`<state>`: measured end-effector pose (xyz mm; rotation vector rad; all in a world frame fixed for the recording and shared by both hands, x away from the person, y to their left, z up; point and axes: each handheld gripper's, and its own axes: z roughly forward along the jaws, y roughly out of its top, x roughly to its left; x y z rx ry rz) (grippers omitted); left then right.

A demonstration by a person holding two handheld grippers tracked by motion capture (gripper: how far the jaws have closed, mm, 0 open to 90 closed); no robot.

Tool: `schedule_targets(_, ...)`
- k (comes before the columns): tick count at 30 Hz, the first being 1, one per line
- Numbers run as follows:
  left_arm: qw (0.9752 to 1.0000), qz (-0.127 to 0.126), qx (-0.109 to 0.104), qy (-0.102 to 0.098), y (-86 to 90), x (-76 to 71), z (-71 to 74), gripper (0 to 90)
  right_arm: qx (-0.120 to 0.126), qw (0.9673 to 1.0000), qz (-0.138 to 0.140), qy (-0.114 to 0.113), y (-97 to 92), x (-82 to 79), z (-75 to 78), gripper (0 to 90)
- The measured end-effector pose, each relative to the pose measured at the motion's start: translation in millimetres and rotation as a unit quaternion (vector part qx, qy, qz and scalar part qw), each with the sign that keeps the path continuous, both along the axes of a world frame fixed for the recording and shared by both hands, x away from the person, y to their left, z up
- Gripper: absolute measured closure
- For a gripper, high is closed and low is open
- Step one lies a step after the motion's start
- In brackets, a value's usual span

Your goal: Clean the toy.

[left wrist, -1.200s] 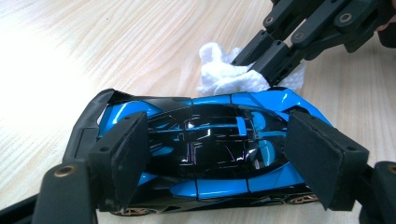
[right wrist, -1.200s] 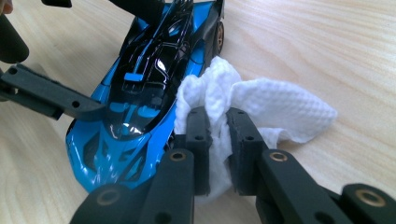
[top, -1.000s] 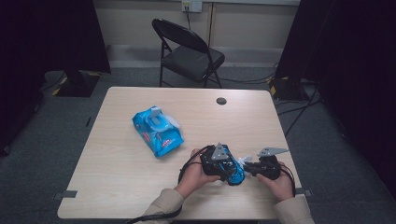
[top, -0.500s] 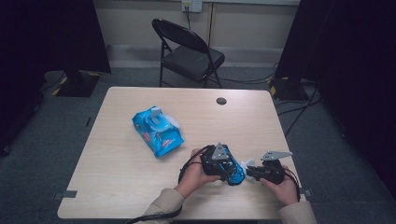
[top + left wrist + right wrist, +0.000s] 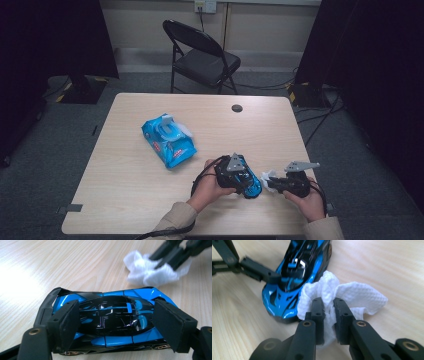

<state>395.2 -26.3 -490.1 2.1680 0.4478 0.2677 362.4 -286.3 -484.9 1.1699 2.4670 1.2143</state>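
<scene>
Nudging slightly rightward since a second ago, the right claw (image 5: 328, 315) is clenching a white wipe (image 5: 352, 298) that is touching the blue toy car (image 5: 110, 317). The left claw (image 5: 120, 322) is grasping that car at the bench's (image 5: 150, 200) near edge, near the wipes pack (image 5: 167, 140).

We look down on a light wooden table (image 5: 150, 200) with rounded corners and a small round dark cable port (image 5: 237, 108) near its far edge. It stands on grey carpet (image 5: 45, 165). Beyond it sits a black folding chair (image 5: 202, 57), turned slightly sideways, before a pale wall (image 5: 150, 25) with an outlet (image 5: 205, 5). Dark curtains (image 5: 50, 35) hang at both sides, and cables (image 5: 280, 85) trail across the floor.
</scene>
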Motion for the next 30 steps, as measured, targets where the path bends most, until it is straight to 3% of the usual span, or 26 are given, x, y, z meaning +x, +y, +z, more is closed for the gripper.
schedule_targets(8, 1.0000, 0.000, 0.000, 0.000, 0.0, -0.1, 0.0, 22.0, 0.000, 0.9993, -0.005, -0.037, 7.7, 6.7, 19.4, 79.7)
schedule_targets(12, 1.0000, 0.000, 0.000, 0.000, 0.0, -0.1, 0.0, 22.1, -0.002, 0.9987, -0.011, -0.050, 17.2, 18.4, 25.2, 79.7)
schedule_targets(24, 1.0000, -0.001, 0.000, 0.000, 0.1, 0.0, 0.0, 22.0, 0.007, 0.9973, -0.055, -0.048, 37.3, 56.6, 19.3, 79.7)
schedule_targets(30, 1.0000, -0.001, 0.000, 0.000, 0.1, 0.2, -0.1, 22.0, -0.004, 0.9971, -0.061, -0.045, 48.4, 70.7, 16.0, 79.7)
